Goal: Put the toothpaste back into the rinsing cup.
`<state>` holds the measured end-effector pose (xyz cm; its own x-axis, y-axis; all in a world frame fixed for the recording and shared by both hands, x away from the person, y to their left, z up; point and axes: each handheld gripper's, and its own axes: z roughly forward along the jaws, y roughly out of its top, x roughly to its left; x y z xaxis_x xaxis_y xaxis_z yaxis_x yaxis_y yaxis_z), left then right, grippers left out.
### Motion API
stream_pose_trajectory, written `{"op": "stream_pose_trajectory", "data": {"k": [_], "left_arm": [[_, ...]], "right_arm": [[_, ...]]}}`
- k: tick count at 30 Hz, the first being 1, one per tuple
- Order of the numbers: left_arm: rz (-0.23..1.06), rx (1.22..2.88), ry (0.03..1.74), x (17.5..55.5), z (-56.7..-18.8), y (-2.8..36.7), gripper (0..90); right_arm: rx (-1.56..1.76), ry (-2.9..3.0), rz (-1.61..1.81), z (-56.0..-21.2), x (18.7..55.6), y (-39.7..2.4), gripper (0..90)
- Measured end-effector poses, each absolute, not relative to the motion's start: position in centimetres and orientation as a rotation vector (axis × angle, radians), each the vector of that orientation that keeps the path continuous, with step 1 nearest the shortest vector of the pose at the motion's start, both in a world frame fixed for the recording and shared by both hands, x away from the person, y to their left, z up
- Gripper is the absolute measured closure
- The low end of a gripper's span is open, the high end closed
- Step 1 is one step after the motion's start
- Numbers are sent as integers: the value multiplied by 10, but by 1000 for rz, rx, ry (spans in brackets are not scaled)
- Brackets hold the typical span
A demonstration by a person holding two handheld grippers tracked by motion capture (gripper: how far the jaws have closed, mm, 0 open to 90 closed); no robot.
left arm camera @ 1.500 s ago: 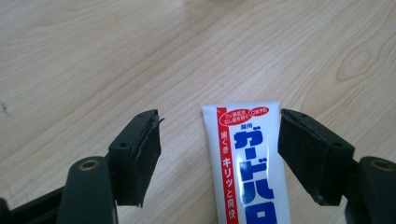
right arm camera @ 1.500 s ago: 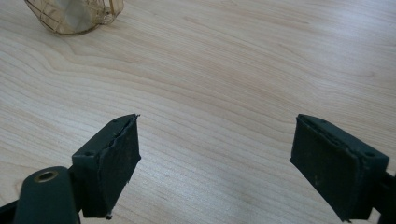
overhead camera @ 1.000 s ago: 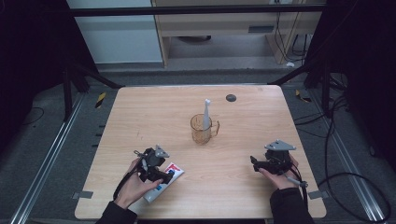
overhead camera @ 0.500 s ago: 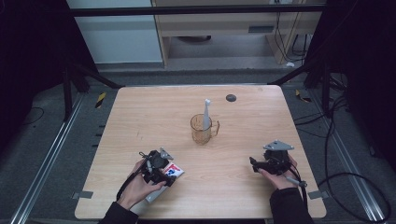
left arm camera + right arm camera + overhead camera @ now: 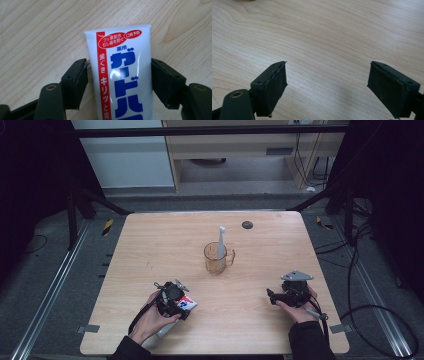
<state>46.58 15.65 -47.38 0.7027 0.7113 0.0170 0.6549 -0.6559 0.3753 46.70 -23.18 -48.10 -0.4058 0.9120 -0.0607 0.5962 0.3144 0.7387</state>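
Because the left gripper [image 5: 119,82] has just been closing around the tube [image 5: 122,75] flat on the worktop [image 5: 150,250], its jaws not yet pinching, the slick tube may squirt out or buckle. The right gripper [image 5: 328,87] rests apart.

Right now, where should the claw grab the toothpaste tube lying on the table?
Grab the toothpaste tube across its flat, wide body just behind the crimped end, coming down from above. It lies flat on the table, so its two long edges are the easy sides to pinch. The left claw already straddles it there; its jaws have just been closing, a slim gap remaining on one side.
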Motion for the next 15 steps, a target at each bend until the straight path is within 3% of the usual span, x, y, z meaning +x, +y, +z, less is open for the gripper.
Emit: {"op": "stream_pose_trajectory", "data": {"k": [15], "left_arm": [[203, 2591, 1122, 469, -470, 153, 406]], "right_arm": [[1339, 2116, 880, -481, 467, -232, 156]]}}
